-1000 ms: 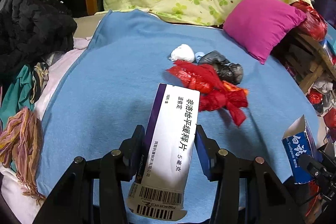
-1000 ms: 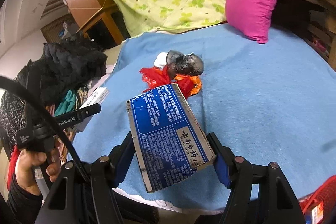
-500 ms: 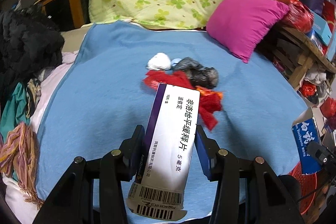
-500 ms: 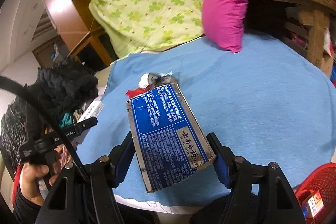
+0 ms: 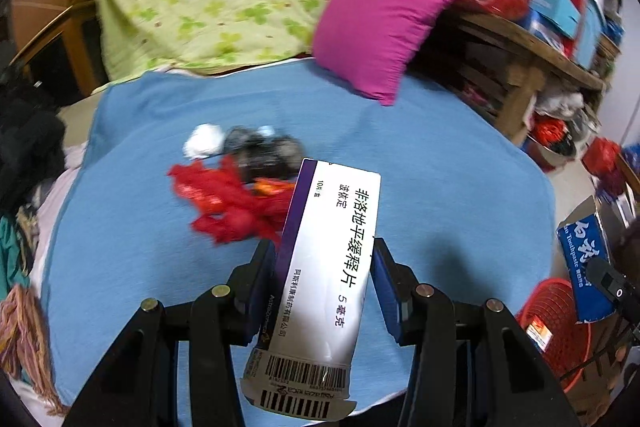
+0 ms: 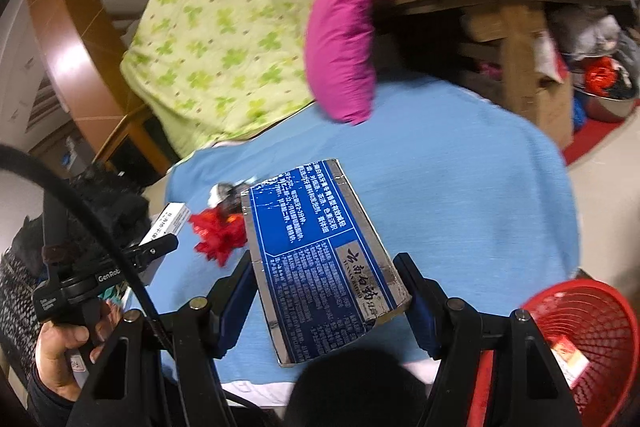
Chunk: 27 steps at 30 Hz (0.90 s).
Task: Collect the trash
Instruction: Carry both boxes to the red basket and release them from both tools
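Both grippers swinging rightward off bed since a second ago; red basket (image 6: 580, 339) now coming into view at lower right. Left gripper (image 5: 324, 267) clamping white medicine carton (image 5: 328, 263) across narrow sides. Right gripper (image 6: 328, 287) pinching blue toothpaste box (image 6: 320, 259) likewise. Both cartons looking light, likely empty, thin card denting easily; side grip near mid-length suiting them. Red wrapper scraps (image 5: 232, 203) lying on blue blanket (image 5: 440, 163), awaiting pickup.
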Each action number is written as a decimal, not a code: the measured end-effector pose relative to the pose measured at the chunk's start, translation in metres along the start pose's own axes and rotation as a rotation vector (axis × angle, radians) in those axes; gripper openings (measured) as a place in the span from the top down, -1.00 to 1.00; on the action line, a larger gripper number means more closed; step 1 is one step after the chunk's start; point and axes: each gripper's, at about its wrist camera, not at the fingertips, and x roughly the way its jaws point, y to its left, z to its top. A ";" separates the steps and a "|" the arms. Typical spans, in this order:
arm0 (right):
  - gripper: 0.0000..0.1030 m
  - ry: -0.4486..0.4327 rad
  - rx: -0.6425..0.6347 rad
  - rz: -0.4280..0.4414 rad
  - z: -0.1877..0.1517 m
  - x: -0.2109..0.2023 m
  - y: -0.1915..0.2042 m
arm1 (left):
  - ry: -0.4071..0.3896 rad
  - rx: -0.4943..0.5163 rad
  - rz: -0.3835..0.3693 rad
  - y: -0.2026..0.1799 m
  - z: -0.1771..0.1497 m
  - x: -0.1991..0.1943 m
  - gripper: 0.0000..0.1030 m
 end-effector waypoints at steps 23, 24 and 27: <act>-0.37 -0.069 0.114 -0.393 -0.038 -0.103 -0.131 | 0.067 0.248 -0.242 -0.174 -0.032 0.002 0.03; -0.37 -0.050 0.125 -0.406 -0.044 -0.101 -0.138 | 0.070 0.256 -0.246 -0.178 -0.033 0.003 0.03; -0.37 -0.006 0.153 -0.443 -0.064 -0.096 -0.157 | 0.079 0.280 -0.256 -0.190 -0.040 0.002 0.03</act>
